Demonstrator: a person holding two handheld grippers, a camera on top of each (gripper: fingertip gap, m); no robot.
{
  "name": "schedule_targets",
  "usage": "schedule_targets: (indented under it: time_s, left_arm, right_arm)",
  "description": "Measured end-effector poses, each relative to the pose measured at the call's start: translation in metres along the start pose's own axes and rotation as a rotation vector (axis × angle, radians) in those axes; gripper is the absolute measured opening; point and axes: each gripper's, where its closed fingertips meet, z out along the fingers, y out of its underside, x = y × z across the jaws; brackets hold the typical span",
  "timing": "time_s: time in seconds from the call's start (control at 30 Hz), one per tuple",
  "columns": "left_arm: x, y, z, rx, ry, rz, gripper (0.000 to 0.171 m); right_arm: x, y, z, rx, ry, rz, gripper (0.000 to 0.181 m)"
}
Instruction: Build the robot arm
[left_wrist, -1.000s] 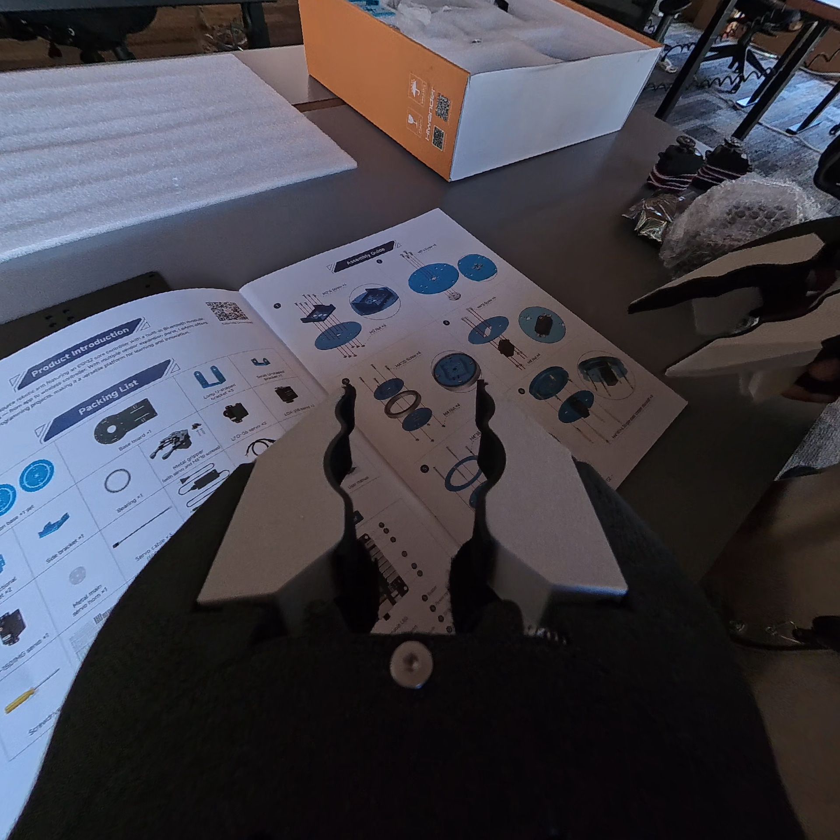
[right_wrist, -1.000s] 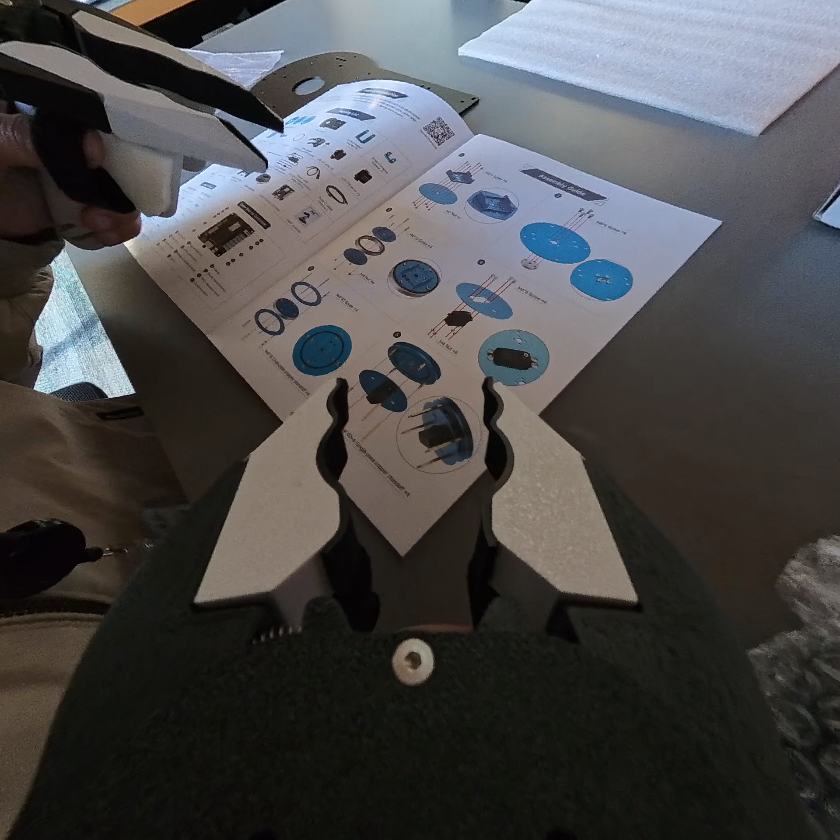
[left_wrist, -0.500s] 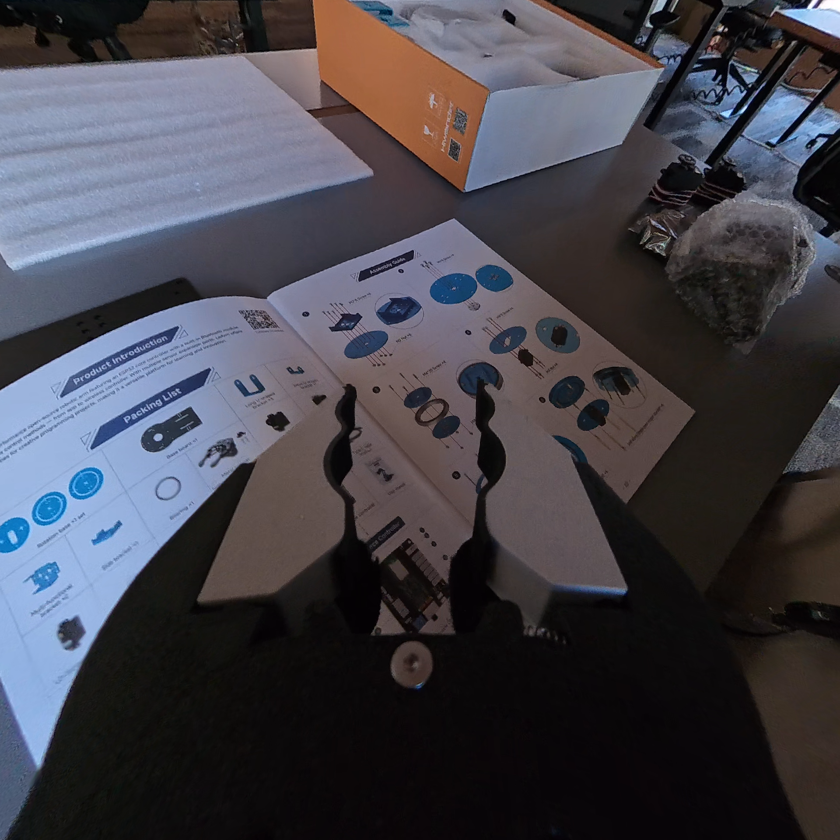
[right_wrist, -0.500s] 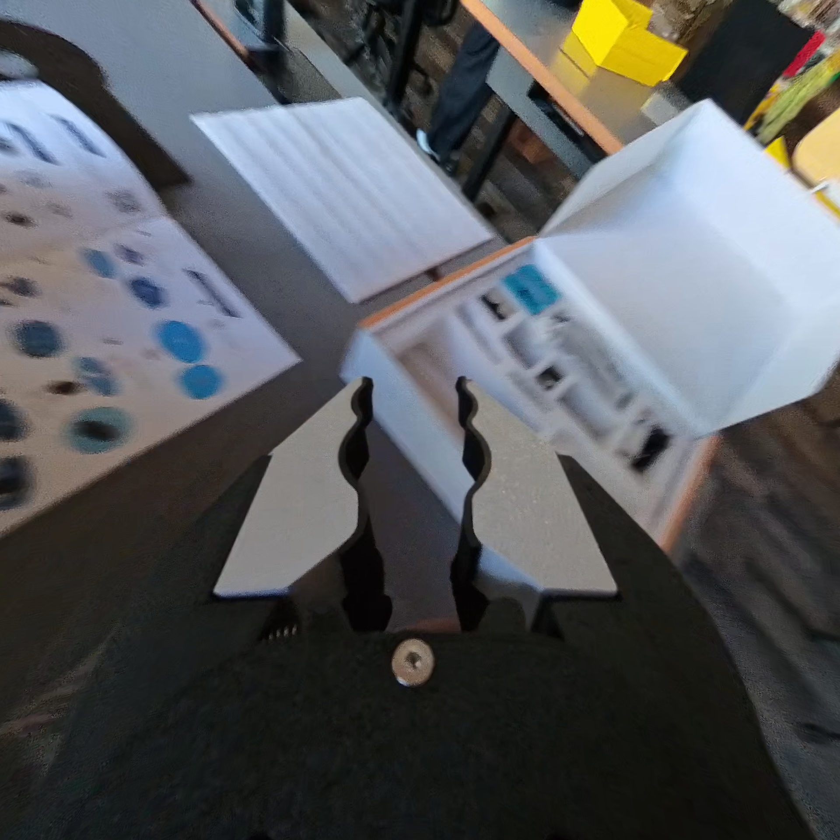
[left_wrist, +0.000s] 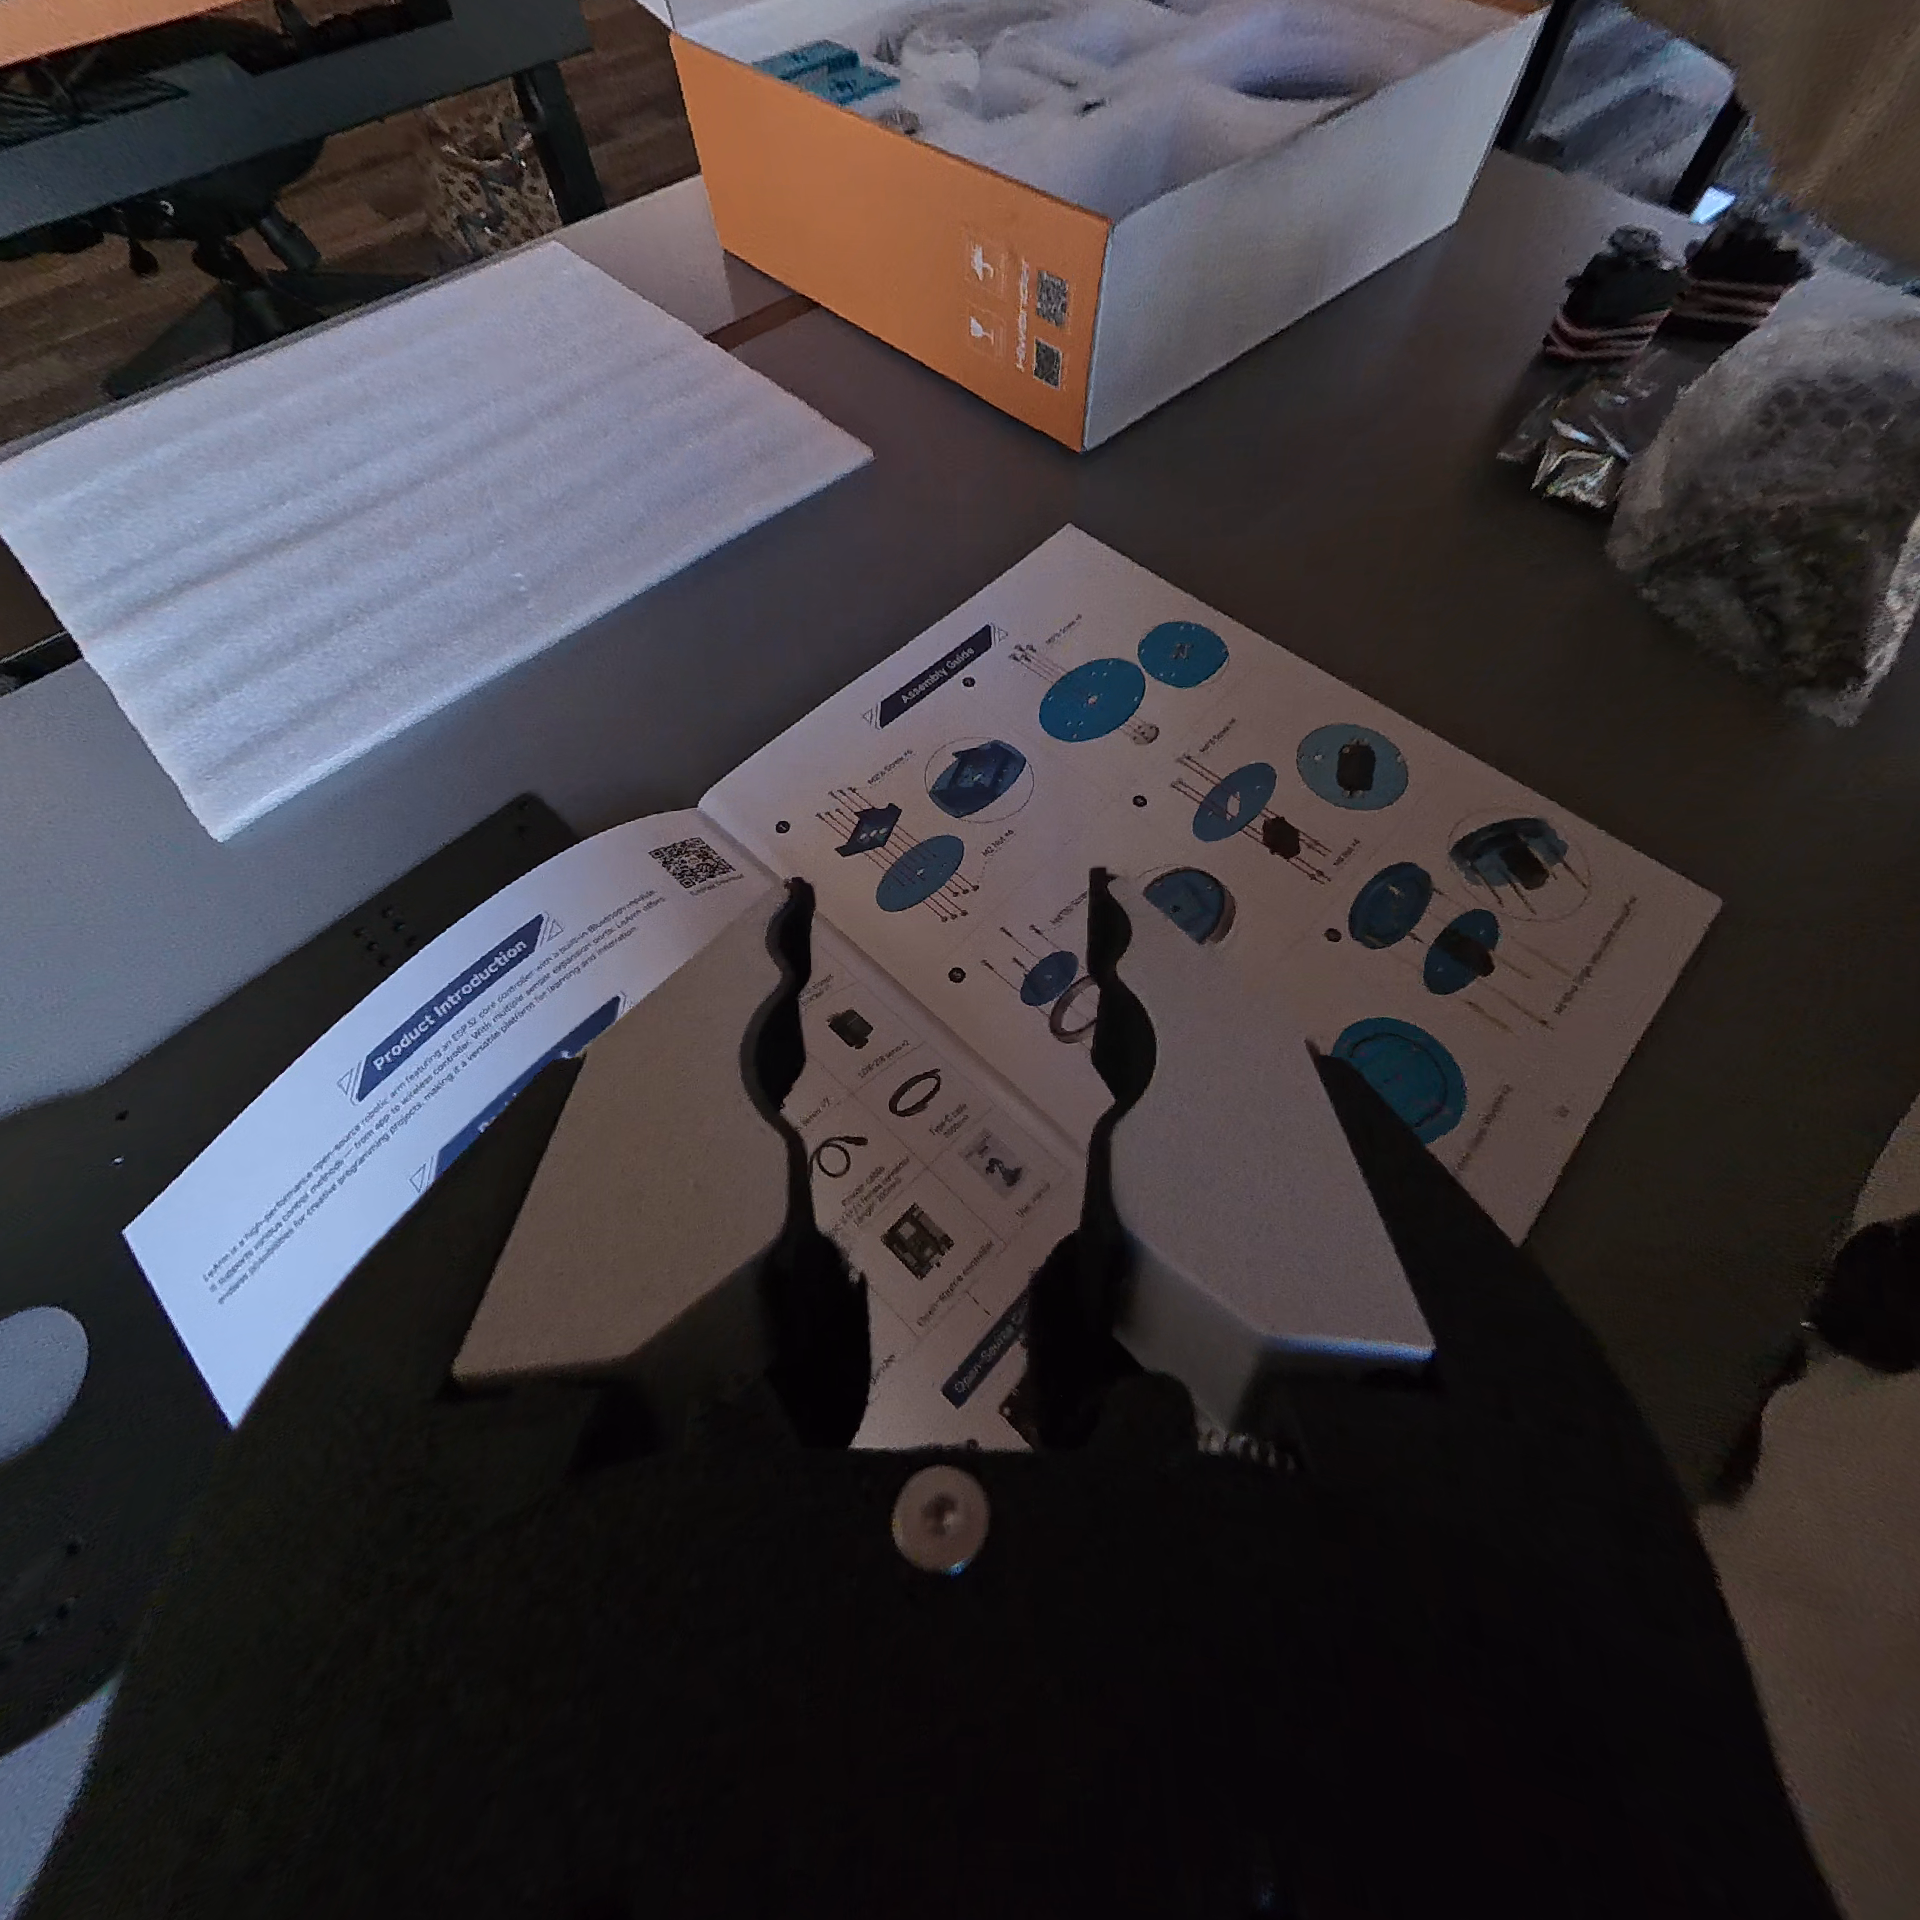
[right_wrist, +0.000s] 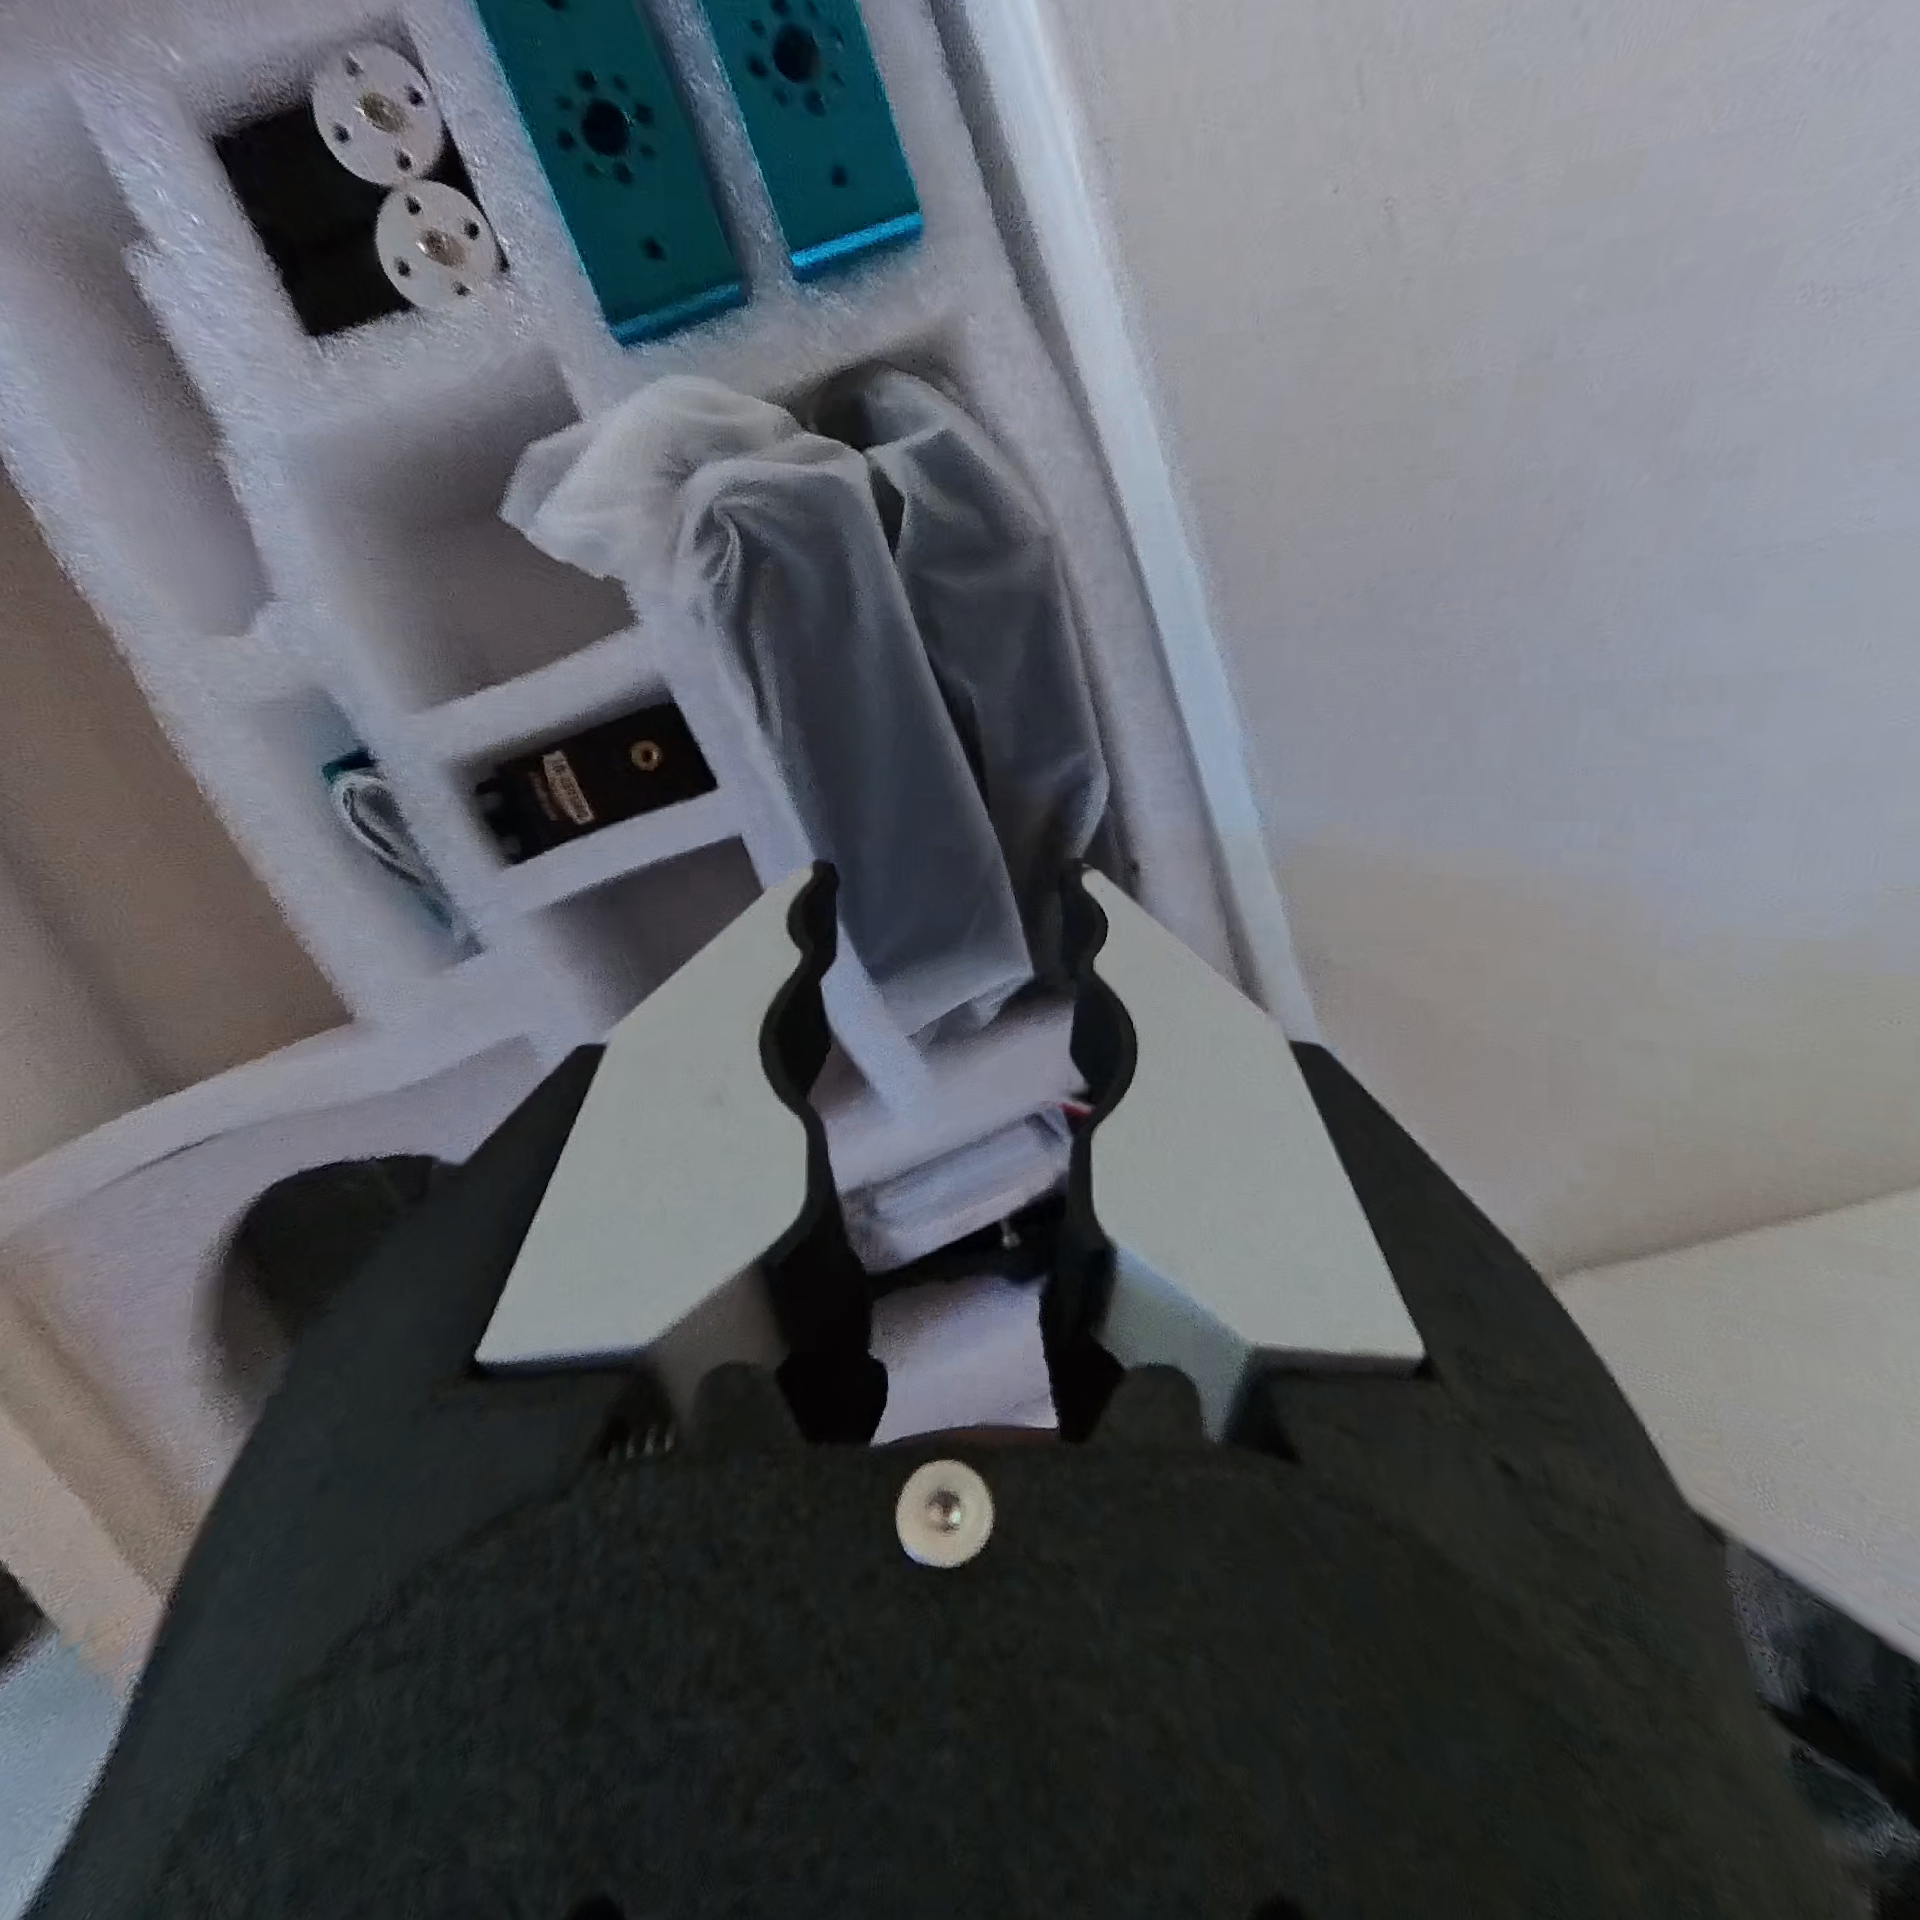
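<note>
My left gripper is open and empty, held above an open instruction booklet that lies flat on the grey table. My right gripper is open and empty, held over the white foam tray inside the orange-and-white box. Its fingertips point at a part wrapped in thin white foam sheet that lies in a tray pocket. Two teal metal brackets, two silver round horns and a black servo sit in other pockets.
A white foam sheet lies at the back left. A black metal plate lies under the booklet's left side. A bubble-wrapped bundle, foil bags and two black servos sit at the right. The box's white lid stands open. One gripper's finger ends stand about 60 cm off the other's. Measured from the fingertips, the black servo is 6 cm or so from the right gripper and 50 cm from the left.
My right gripper swung away from the booklet to the box and now hangs close over the foam tray. My left gripper drew back and rose a little over the booklet.
</note>
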Motion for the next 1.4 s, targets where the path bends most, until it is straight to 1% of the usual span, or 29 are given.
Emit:
schedule_targets:
  time_s: [0.07,0.1,0.13,0.27,0.4,0.53,0.6,0.63,0.7,0.77,0.87,0.93,1.07,1.17,1.3,1.4]
  left_arm:
    - [-0.002,0.002,0.008,-0.027,-0.006,0.014,0.052]
    - [-0.003,0.003,0.011,-0.037,-0.007,0.017,0.053]
    - [-0.003,0.003,0.014,-0.044,-0.006,0.017,0.053]
    - [-0.002,0.005,0.022,-0.057,0.008,-0.006,0.052]
    - [0.000,0.008,0.028,-0.069,0.017,-0.009,0.052]
    - [0.007,0.005,0.030,-0.067,0.030,0.001,0.052]
    - [0.010,0.004,0.028,-0.066,0.032,0.012,0.052]
    - [0.010,0.004,0.027,-0.066,0.028,0.018,0.053]
    - [0.009,0.005,0.023,-0.068,0.012,0.023,0.052]
    - [0.006,0.006,0.020,-0.067,0.000,0.014,0.052]
    - [0.003,0.007,0.019,-0.064,-0.008,-0.006,0.052]
    - [0.003,0.008,0.021,-0.066,-0.005,-0.009,0.052]
    - [0.006,0.008,0.023,-0.071,0.003,0.011,0.052]
    - [0.006,0.007,0.023,-0.070,0.003,0.019,0.052]
    - [0.006,0.005,0.022,-0.062,0.010,0.008,0.052]
    - [0.006,0.005,0.021,-0.060,0.011,0.011,0.052]
  right_arm:
    - [-0.004,-0.002,0.009,0.007,-0.065,-0.002,0.041]
    - [-0.007,0.002,0.015,-0.020,-0.093,-0.006,0.041]
    - [-0.012,0.005,0.019,-0.040,-0.124,-0.010,0.038]
    - [-0.012,0.004,0.020,-0.044,-0.137,-0.072,0.037]
    - [-0.015,0.004,0.026,-0.096,-0.147,-0.132,0.037]
    - [-0.015,0.004,0.027,-0.134,-0.201,-0.087,0.035]
    - [-0.015,0.003,0.024,-0.109,-0.238,-0.068,0.034]
    - [-0.014,0.001,0.021,-0.096,-0.253,-0.041,0.030]
    - [-0.012,0.000,0.021,-0.085,-0.271,0.019,0.028]
    - [-0.014,-0.001,0.024,-0.076,-0.278,0.008,0.027]
    - [-0.011,-0.003,0.023,-0.079,-0.220,-0.055,0.023]
    - [-0.007,-0.005,0.019,-0.054,-0.163,-0.123,0.000]
    - [-0.007,-0.006,0.018,-0.037,-0.127,-0.138,0.000]
    - [-0.006,-0.009,0.008,-0.031,-0.096,-0.154,0.000]
    - [-0.008,-0.008,-0.001,-0.065,-0.065,-0.184,0.000]
    - [-0.009,-0.009,-0.008,-0.050,-0.042,-0.189,0.000]
